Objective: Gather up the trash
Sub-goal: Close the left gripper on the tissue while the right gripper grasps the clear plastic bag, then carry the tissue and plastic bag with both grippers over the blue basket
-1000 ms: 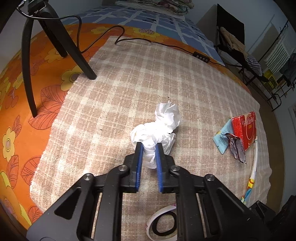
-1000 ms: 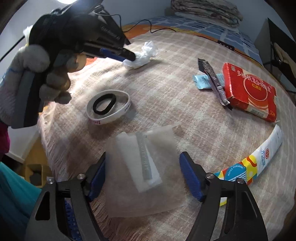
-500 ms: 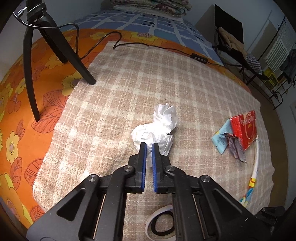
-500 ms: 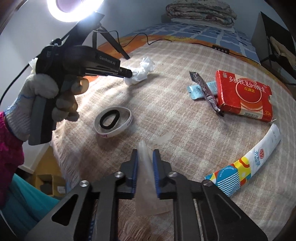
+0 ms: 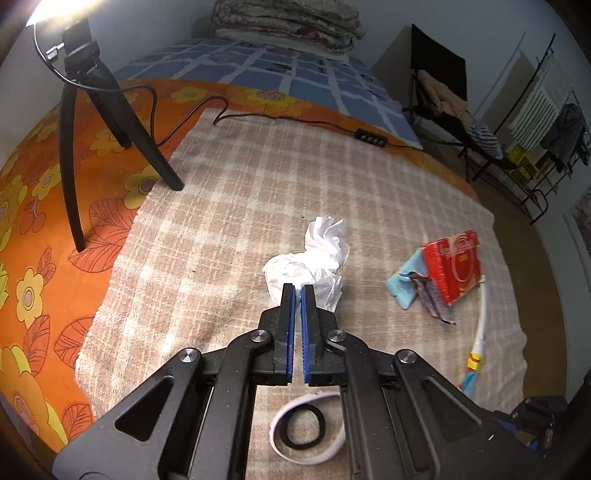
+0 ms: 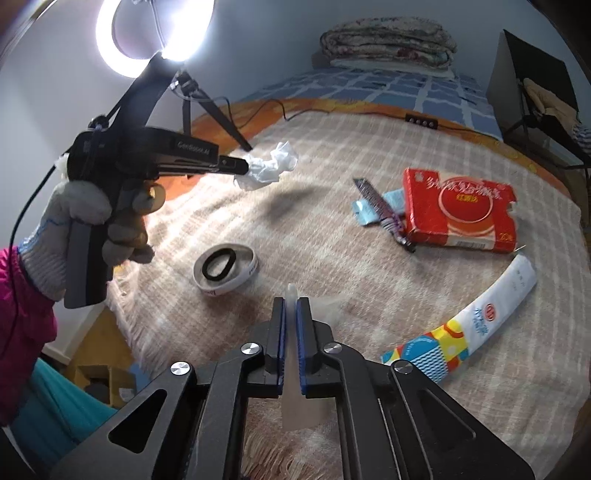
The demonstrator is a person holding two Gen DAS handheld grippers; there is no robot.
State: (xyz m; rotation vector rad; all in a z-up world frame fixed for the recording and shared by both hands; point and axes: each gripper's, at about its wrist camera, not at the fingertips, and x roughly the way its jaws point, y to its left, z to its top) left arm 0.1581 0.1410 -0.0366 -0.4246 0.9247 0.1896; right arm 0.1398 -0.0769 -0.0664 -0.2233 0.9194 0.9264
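- The left gripper (image 5: 297,291), held in a gloved hand (image 6: 92,221), is clamped on a crumpled white tissue (image 5: 314,258); seen from the right wrist, the tissue (image 6: 267,166) hangs at the fingertips, clear of the plaid blanket (image 6: 332,236), with its shadow on the cloth below.
- The right gripper (image 6: 291,306) has its jaws pressed together on a translucent plastic wrapper (image 6: 295,402), which runs between the blue pads and juts just past their tips.
- A white wristband (image 6: 226,269) with a black elastic loop (image 6: 219,264) inside it lies on the blanket between the two grippers, just ahead and left of the right one.
- Well to the right lie a red box (image 6: 460,210), a pale blue packet (image 6: 369,208) and a dark foil wrapper (image 6: 384,212), touching one another.
- A long colourful printed sachet (image 6: 469,321) curves near the blanket's right edge.
- A ring light (image 6: 147,33) on a black tripod (image 5: 92,110) stands on the orange floral bedcover (image 5: 37,221) beyond.
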